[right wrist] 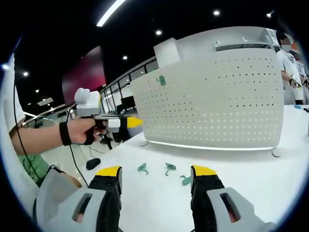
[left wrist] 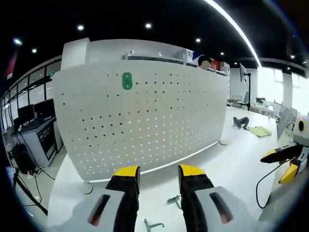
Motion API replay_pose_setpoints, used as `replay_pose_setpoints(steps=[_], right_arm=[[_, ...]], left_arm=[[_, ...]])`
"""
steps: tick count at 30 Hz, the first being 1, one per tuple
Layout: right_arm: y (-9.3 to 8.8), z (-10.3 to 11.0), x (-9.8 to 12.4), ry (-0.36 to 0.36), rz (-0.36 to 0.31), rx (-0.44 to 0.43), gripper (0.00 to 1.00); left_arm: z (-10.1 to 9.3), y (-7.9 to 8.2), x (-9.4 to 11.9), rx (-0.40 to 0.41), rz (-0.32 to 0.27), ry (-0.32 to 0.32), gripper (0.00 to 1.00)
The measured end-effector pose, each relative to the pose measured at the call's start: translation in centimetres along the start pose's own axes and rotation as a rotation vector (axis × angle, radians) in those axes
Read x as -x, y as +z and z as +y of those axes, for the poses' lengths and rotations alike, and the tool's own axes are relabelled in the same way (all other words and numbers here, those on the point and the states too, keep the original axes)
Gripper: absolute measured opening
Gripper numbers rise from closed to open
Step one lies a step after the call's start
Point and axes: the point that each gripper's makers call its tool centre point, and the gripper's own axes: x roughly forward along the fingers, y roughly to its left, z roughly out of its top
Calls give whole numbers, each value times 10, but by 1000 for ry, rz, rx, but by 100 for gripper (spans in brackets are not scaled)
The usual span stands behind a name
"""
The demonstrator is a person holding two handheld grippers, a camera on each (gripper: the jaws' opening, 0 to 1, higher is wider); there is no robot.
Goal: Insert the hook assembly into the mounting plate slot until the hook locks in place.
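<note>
While both tools hang above the white table (right wrist: 251,174), the scene reads so:
Mounting plate: white pegboard (left wrist: 145,116) standing upright at the table's far side; one green hook (left wrist: 127,80) already sits high on its face.
Loose hooks: three green hooks (right wrist: 166,168) lying on the table just before the pegboard, apart from each other.
Left gripper (left wrist: 158,181): jaws parted, nothing between them; a hook lies below, perhaps two, blurred.
Right gripper (right wrist: 155,181): jaws spread wide, empty.
Hand (right wrist: 82,130): grips the left tool's handle, a black strap at the wrist.
</note>
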Motion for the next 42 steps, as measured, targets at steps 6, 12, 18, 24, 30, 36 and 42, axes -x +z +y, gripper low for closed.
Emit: replay_pose_setpoints(steps=[6,12,18,24,30,36,42], right_arm=[[-1,0,0,5,9,4,58],[-2,5,-1,9,15,3,58],[-5,7,0,6,24,4,58],[-8,8,1,-3,33,-1,58],[-10,10,3,-10,42,0,58],[-9,11,4,-15,42,-4,58],[-13,13,5,-11,61,-3,58]], left_arm=[[3,-18,3,-1,34,-6,33],[1,-38,7,21,78,-30,33],[4,-51,11,37,87,-22,33],[8,-63,15,42,96,-14,33],[6,-80,17,68,111,-10,33],[4,-95,20,68,117,-16,34],[9,-111,23,63,145,1,33]])
